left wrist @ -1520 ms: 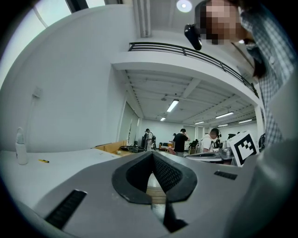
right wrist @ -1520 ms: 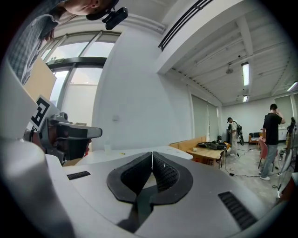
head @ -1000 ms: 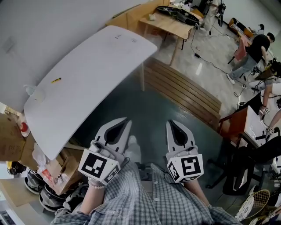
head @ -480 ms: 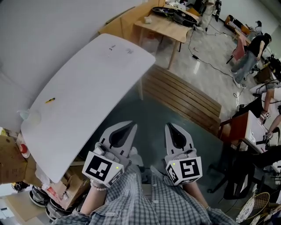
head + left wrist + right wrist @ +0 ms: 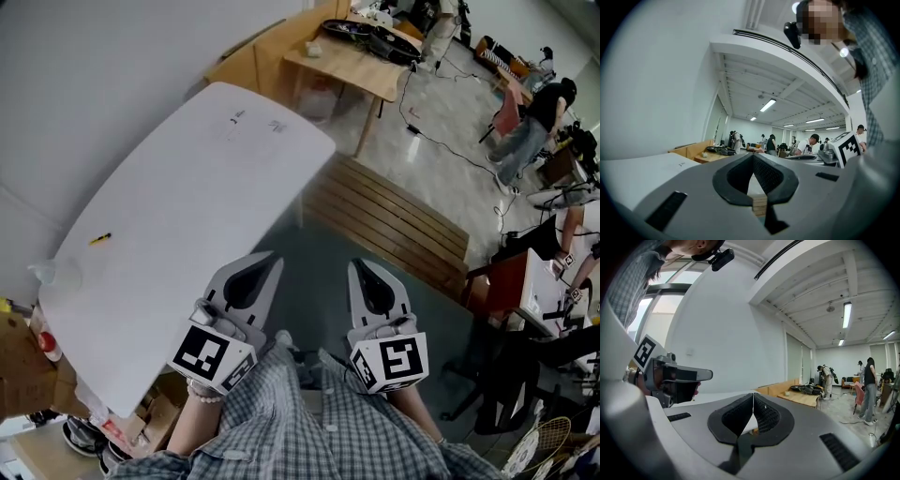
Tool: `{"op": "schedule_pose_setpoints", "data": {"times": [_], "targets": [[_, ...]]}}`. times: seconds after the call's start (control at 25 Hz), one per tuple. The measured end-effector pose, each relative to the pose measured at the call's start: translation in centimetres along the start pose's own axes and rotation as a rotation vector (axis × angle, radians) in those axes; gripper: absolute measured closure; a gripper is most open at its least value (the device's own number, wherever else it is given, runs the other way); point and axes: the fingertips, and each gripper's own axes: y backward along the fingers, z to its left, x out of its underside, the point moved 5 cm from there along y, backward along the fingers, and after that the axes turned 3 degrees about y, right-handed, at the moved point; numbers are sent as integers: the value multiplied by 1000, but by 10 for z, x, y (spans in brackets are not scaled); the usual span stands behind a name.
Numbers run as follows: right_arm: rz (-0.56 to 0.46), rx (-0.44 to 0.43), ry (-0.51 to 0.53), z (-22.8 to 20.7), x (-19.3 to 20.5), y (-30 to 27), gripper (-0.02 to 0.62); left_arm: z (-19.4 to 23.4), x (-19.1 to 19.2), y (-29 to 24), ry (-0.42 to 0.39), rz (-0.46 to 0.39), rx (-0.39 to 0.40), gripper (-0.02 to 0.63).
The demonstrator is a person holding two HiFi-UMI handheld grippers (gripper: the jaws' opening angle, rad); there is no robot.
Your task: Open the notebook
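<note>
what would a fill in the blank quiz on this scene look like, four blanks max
1. The left tool and the right tool both have their jaws ____.
2. Between either tool's jaws there is ____.
3. The table nearest the left tool has a ____ top.
4. The slatted bench beyond the tools is made of ____.

Missing words: shut; nothing; white; wood.

Left claw (image 5: 270, 260) beside right claw (image 5: 357, 266); both level, jaws together, empty
</note>
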Motion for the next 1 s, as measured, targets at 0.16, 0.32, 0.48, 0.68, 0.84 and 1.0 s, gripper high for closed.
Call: {"op": "schedule_pose_setpoints", "data": {"times": [0.16,0.32,0.48,0.68,0.84,1.0], "targets": [[-3,-7,-9,-1,-2,-15,575,13,-4,-2,-6,-12,-15,598],[-5,-39,4,4,-2,-28,575,24,-5,2,-6,-25,-49,598],[-2,-80,16,8,-4,-41,575,33,-7,8,-5,-32,-95,598],[-10,-106,21,7,-6,-63,575,51,-4,11,17,-42,-153,598],[-15,-134,25,-4,-7,-81,575,57,-5,-2,7,-42,-177,598],[-47,-171,22,-17,-9,-109,575,71,-7,-22,15,-42,-214,598]]}}
